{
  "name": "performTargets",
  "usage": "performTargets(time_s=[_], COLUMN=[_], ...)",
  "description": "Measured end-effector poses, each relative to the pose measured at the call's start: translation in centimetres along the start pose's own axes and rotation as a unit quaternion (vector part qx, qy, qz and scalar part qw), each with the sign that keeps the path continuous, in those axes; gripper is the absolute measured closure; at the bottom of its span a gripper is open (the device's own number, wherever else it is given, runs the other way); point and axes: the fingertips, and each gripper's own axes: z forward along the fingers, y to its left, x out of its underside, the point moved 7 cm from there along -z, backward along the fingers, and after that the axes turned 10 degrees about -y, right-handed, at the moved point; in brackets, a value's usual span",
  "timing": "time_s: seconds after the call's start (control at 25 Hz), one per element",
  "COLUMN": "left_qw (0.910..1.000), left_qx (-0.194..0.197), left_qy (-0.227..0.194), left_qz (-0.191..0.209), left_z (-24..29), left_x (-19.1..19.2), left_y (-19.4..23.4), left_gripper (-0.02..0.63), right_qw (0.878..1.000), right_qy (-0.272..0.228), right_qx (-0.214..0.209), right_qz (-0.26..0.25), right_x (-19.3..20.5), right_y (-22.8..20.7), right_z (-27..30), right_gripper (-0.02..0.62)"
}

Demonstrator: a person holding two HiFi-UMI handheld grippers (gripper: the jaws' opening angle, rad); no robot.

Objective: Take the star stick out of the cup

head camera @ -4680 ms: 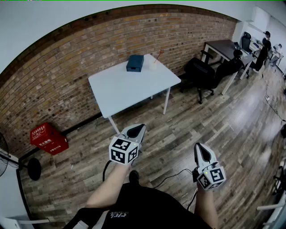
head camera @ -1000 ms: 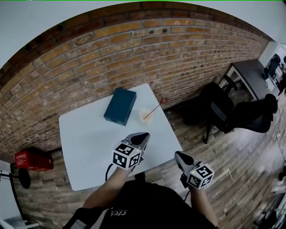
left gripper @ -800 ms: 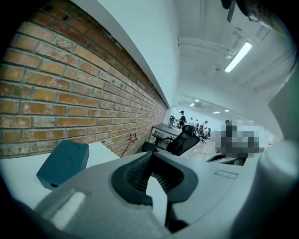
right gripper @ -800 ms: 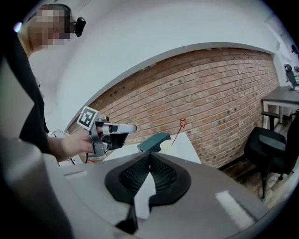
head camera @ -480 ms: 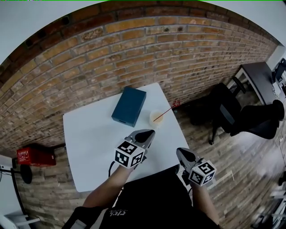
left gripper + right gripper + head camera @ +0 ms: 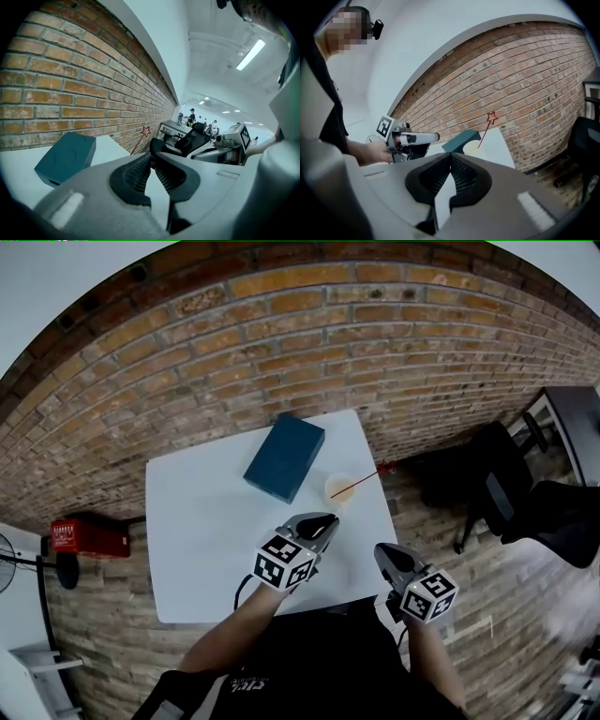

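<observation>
**Head view, with both gripper views.** Your left gripper hovers over the near right part of the white rectangular table; its jaws have just been opening and stand a narrow slit apart, with nothing between them. Your right gripper hangs near the table's near right corner; its jaws are closed tip to tip and hold nothing.

The thin red star stick stands in the pale translucent cup; it leans to the right, so that its outlined star head shows past the table's right edge in the head view. The cup is upright on the right side of the table, ahead of both grippers and apart from them. Just beside the cup, to its left, lies the flat dark teal box. The table stands against the red brick wall; a black office chair stands well to the right on the wooden floor.
</observation>
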Motion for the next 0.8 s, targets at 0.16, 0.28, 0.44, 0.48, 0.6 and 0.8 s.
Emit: performTargets(time_s=[0.16,0.28,0.44,0.48,0.6,0.8], left_qw=[0.9995,0.9985,0.9971,0.9968,0.9953,0.9934], left_qx=[-0.028,-0.047,-0.060,-0.062,-0.069,-0.071], left_qy=[0.011,0.017,0.024,0.026,0.036,0.059], left_qz=[-0.007,-0.023,-0.040,-0.043,-0.057,-0.068], left_z=[1.5,2.3,3.1,3.3,3.8,4.8], left_x=[0.8,1.9,3.3,3.7,5.1,7.0], left_y=[0.8,1.1,1.3,1.5,2.3,3.4], left_gripper=[0.555,0.541,0.528,0.525,0.510,0.483], right_qw=[1.000,0.999,0.998,0.997,0.997,0.997], right_qy=[0.018,0.032,0.050,0.054,0.061,0.070], right_qx=[-0.024,-0.040,-0.048,-0.047,-0.043,-0.031], right_qz=[-0.004,-0.005,-0.004,-0.003,0.000,0.001], right_x=[-0.5,-0.5,-0.2,-0.1,0.1,0.3], right_y=[-1.3,-1.9,-2.4,-2.4,-2.8,-3.0], right_z=[1.5,2.2,2.4,2.4,2.1,1.4], right_gripper=[0.594,0.594,0.595,0.594,0.594,0.594])
